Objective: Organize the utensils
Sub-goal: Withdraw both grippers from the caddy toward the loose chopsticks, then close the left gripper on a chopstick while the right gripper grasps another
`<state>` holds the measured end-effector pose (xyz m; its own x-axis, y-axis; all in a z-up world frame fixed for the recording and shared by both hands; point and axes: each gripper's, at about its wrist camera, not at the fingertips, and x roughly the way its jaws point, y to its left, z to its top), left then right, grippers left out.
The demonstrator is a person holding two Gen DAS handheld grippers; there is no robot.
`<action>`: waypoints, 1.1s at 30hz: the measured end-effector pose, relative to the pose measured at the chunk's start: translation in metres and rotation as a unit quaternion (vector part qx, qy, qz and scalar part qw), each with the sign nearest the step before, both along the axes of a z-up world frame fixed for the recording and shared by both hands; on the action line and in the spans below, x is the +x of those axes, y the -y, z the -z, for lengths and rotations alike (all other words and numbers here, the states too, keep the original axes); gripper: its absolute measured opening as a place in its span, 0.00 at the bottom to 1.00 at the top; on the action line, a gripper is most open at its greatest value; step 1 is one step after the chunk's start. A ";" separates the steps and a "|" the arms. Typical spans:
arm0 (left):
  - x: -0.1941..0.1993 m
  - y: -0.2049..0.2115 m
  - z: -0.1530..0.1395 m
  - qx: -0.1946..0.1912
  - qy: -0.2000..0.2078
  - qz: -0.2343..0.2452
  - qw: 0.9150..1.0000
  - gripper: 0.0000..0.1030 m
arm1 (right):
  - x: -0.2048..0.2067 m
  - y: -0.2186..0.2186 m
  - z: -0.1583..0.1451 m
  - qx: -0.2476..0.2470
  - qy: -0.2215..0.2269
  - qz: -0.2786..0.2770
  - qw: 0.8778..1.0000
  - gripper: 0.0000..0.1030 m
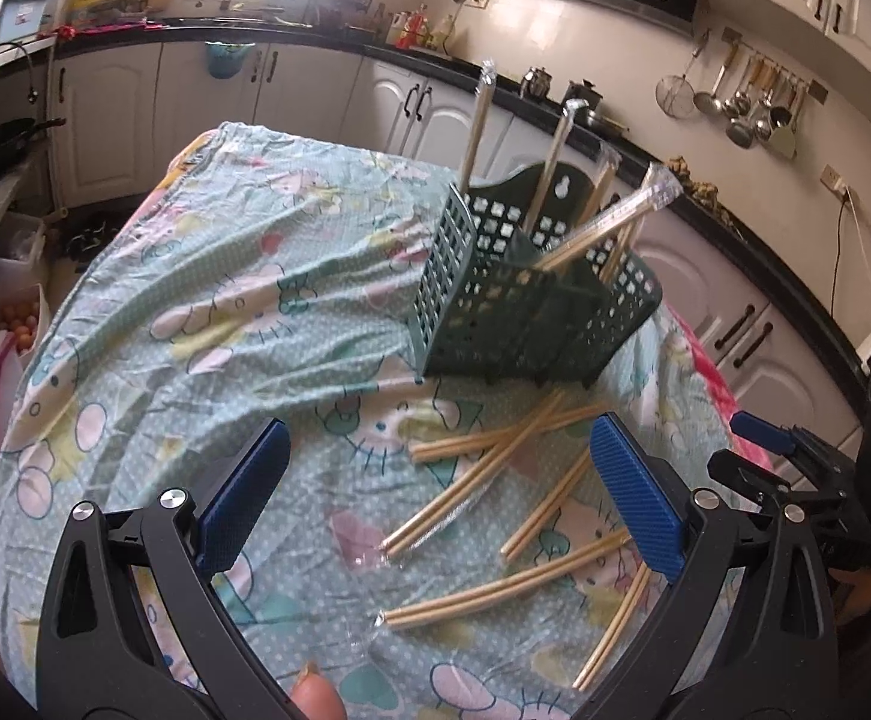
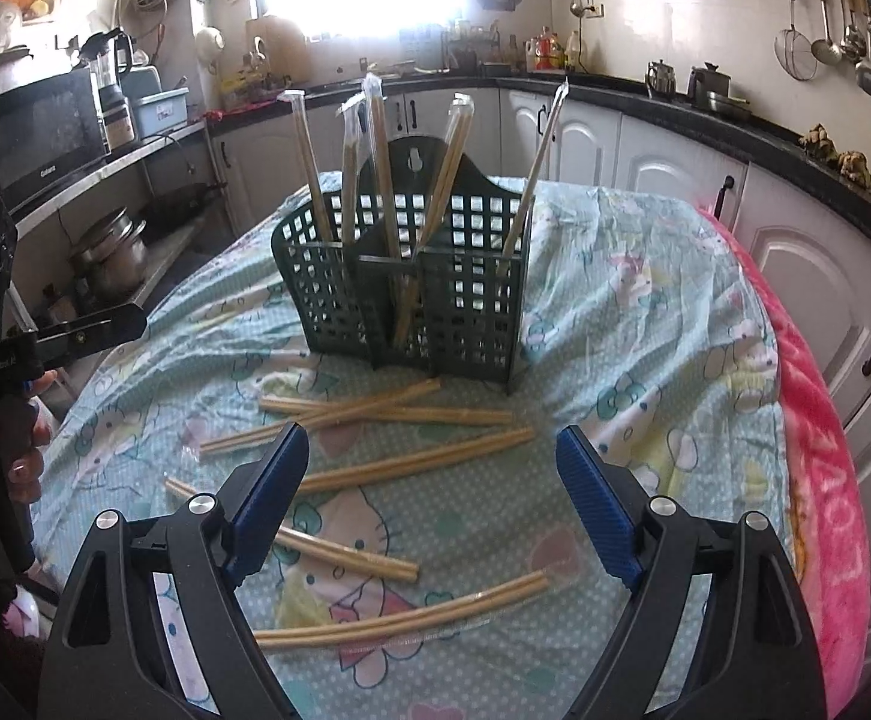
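A dark green slotted utensil basket [image 1: 531, 300] [image 2: 411, 300] stands on the patterned tablecloth [image 1: 225, 276] [image 2: 645, 330]. Several plastic-wrapped chopstick pairs [image 1: 555, 162] [image 2: 375, 138] stand upright in it. More wrapped pairs [image 1: 477, 469] [image 2: 417, 463] lie scattered on the cloth in front of the basket. My left gripper [image 1: 441, 426] is open above the loose pairs, with nothing between its blue pads. My right gripper [image 2: 432, 432] is also open and empty, hovering over the loose chopsticks on the near side of the basket.
A pink blanket [image 2: 819, 480] shows at the table's right edge. White cabinets and a dark counter [image 1: 735, 240] curve around the table. A microwave [image 2: 39, 126] and pots sit on shelves to the left. Ladles hang on the wall [image 1: 747, 102]. A hand [image 2: 21, 468] grips the left tool.
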<state>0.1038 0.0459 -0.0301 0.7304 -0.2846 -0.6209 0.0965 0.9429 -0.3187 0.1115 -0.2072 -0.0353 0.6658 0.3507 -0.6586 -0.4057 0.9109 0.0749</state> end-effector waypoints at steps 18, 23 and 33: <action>-0.020 0.016 0.045 0.046 -0.045 0.036 0.997 0.88 | -0.005 0.015 0.031 -0.015 -0.039 0.028 0.999 0.80; -0.033 0.015 0.056 0.036 -0.067 0.029 0.997 0.84 | -0.003 0.019 0.040 -0.018 -0.051 0.040 0.998 0.80; -0.037 0.005 0.077 -0.002 -0.100 0.012 0.995 0.47 | -0.001 0.023 0.050 -0.022 -0.065 0.050 0.996 0.79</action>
